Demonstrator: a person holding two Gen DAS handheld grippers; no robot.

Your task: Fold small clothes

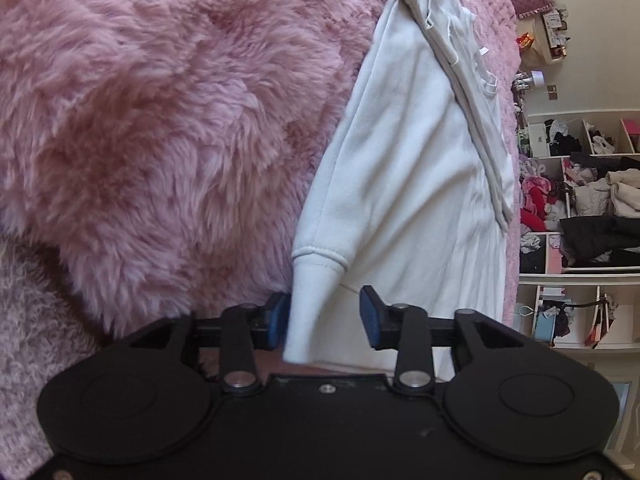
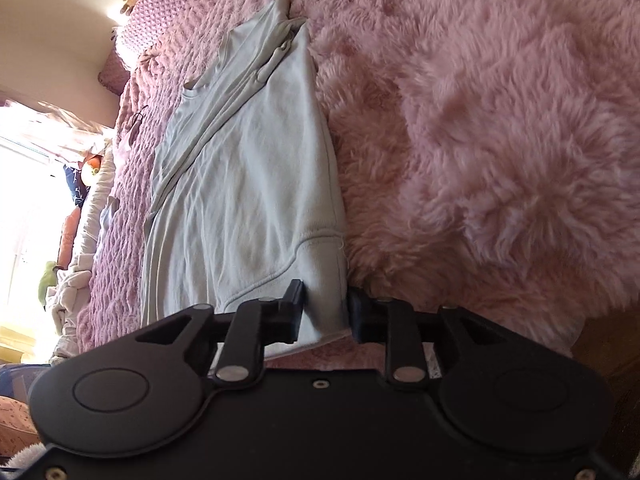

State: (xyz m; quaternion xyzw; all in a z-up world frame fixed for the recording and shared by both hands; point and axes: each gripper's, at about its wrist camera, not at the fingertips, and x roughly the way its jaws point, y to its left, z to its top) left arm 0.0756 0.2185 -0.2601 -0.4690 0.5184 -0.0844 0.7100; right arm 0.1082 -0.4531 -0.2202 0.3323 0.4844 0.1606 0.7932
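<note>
A pale mint-white small top (image 1: 408,184) lies folded lengthwise on a fluffy pink blanket (image 1: 160,120). Its sleeve cuff (image 1: 312,300) runs down between the fingers of my left gripper (image 1: 324,318). The cuff rests against the left blue pad, with a clear gap to the right one, so this gripper is open. In the right wrist view the same top (image 2: 248,184) stretches away from me. Its near hem corner (image 2: 324,304) sits between the fingers of my right gripper (image 2: 327,314), which stand slightly apart and do not squeeze the cloth.
The fluffy pink blanket (image 2: 500,120) lies over a quilted pink bedspread (image 2: 132,184). Open shelves (image 1: 580,200) stuffed with clothes stand beyond the bed. A bright window (image 2: 24,184) and a row of soft toys (image 2: 76,216) line the far side.
</note>
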